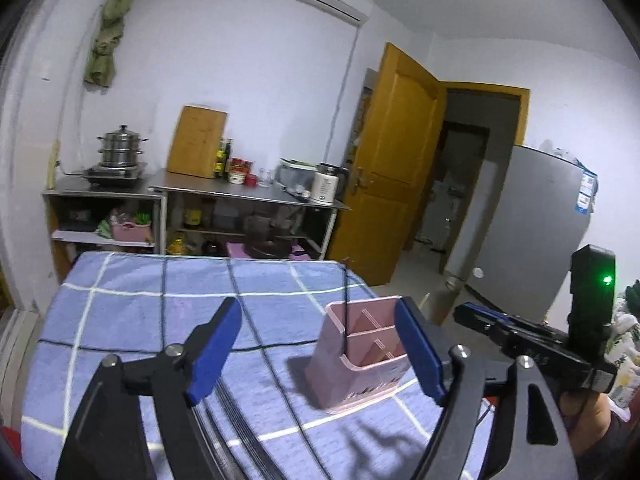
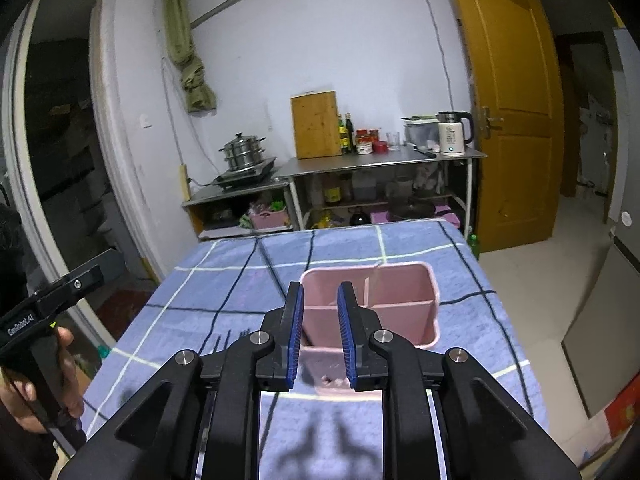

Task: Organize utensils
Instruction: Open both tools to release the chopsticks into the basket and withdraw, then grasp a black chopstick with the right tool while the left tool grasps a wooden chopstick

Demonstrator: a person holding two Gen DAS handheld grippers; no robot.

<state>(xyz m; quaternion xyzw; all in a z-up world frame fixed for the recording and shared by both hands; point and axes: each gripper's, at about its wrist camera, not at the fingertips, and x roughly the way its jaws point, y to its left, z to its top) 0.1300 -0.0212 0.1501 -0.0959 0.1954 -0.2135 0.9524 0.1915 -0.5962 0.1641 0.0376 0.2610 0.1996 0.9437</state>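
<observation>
A pink divided utensil holder point(image 1: 360, 360) stands upright on the blue checked cloth. A thin dark stick point(image 1: 345, 300) rises from its left compartment. My left gripper point(image 1: 320, 344) is open wide, its blue pads on either side of the holder's near side without touching it. In the right wrist view the holder point(image 2: 400, 300) sits just beyond my right gripper point(image 2: 320, 320), whose pads stand a narrow gap apart with nothing between them. Dark fork tines point(image 2: 228, 338) lie on the cloth to the holder's left, with several thin dark utensils point(image 1: 240, 440) under my left gripper.
The cloth-covered table point(image 2: 224, 280) ends at a far edge before steel counters point(image 2: 380, 160) with a steamer pot, cutting board, jars and kettle. A yellow door point(image 2: 512, 120) and a grey fridge point(image 1: 532, 240) stand right. A hand point(image 2: 66, 360) holds the left tool's handle.
</observation>
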